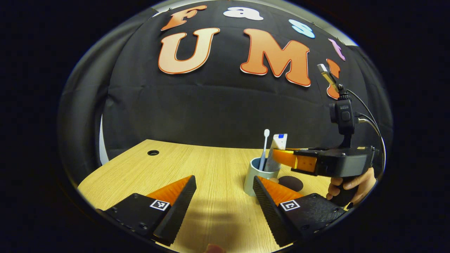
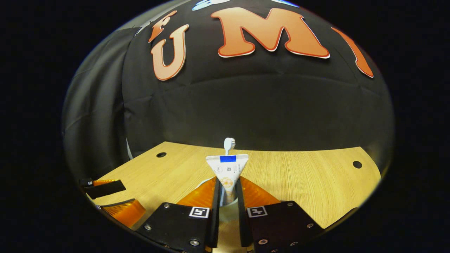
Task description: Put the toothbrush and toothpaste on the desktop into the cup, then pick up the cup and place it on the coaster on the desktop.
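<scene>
The right gripper (image 2: 227, 196) grasps the toothpaste (image 2: 227, 174), standing in the cup (image 1: 258, 175) beside the toothbrush (image 1: 264, 147). Releasing carelessly may tip the cup, I think. The left gripper (image 1: 225, 196) waits open. The coaster (image 1: 291, 182) lies just beside the cup, on the desktop (image 1: 197, 165).

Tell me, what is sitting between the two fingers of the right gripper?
In the right gripper view, the toothpaste stands between the right gripper fingers, its lower end in the cup; the toothbrush rises behind it.
</scene>
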The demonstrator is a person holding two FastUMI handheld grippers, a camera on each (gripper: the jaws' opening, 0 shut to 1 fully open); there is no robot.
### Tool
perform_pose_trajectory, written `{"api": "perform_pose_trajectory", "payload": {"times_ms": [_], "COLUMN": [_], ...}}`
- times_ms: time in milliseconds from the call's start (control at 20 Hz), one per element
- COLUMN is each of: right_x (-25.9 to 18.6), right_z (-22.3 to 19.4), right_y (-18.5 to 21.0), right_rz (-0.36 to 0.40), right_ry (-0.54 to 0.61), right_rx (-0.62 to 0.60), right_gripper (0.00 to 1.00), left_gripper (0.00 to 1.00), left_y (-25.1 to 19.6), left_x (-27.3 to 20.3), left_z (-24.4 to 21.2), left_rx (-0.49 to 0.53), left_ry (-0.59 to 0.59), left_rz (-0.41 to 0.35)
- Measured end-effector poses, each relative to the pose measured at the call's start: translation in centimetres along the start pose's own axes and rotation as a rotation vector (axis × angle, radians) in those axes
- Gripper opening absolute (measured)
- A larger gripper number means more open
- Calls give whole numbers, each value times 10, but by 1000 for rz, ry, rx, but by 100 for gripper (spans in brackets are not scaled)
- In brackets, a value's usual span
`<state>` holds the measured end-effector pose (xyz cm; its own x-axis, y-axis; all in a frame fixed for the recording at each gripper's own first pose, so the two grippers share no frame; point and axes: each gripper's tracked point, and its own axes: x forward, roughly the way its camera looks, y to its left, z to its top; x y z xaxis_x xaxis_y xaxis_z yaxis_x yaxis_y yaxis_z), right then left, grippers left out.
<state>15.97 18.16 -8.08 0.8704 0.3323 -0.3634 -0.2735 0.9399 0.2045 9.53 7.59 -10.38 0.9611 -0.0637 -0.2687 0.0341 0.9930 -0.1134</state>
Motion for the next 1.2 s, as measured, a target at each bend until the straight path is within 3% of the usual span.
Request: {"api": "perform_pose_trajectory", "payload": {"times_ms": [50, 100, 300, 400, 550, 750, 1200], "right_x": [-7, -13, -51, -72, -104, -142, -214], "right_z": [5, 11, 45, 65, 91, 110, 131], "right_y": [-4, -8, -29, -39, -54, -69, -100], "right_rz": [0, -8, -21, -30, -42, -52, -88], "right_ry": [-13, -31, -103, -155, -221, -272, -334], "right_rx": [5, 6, 0, -4, -10, -46, -110], "right_gripper": [30, 26, 35, 44, 65, 81, 92], "left_gripper": [98, 98, 97, 98, 97, 98, 98], "left_y": [-3, -10, -35, -47, -63, -79, -105], "left_x": [2, 3, 8, 11, 19, 31, 60], "left_z": [1, 1, 8, 12, 16, 24, 27], "left_rx": [8, 17, 40, 26, 17, 42, 62], "left_ry": [4, 6, 23, 18, 31, 60, 287], "left_rz": [-6, -11, -57, -79, -96, -131, -201]}}
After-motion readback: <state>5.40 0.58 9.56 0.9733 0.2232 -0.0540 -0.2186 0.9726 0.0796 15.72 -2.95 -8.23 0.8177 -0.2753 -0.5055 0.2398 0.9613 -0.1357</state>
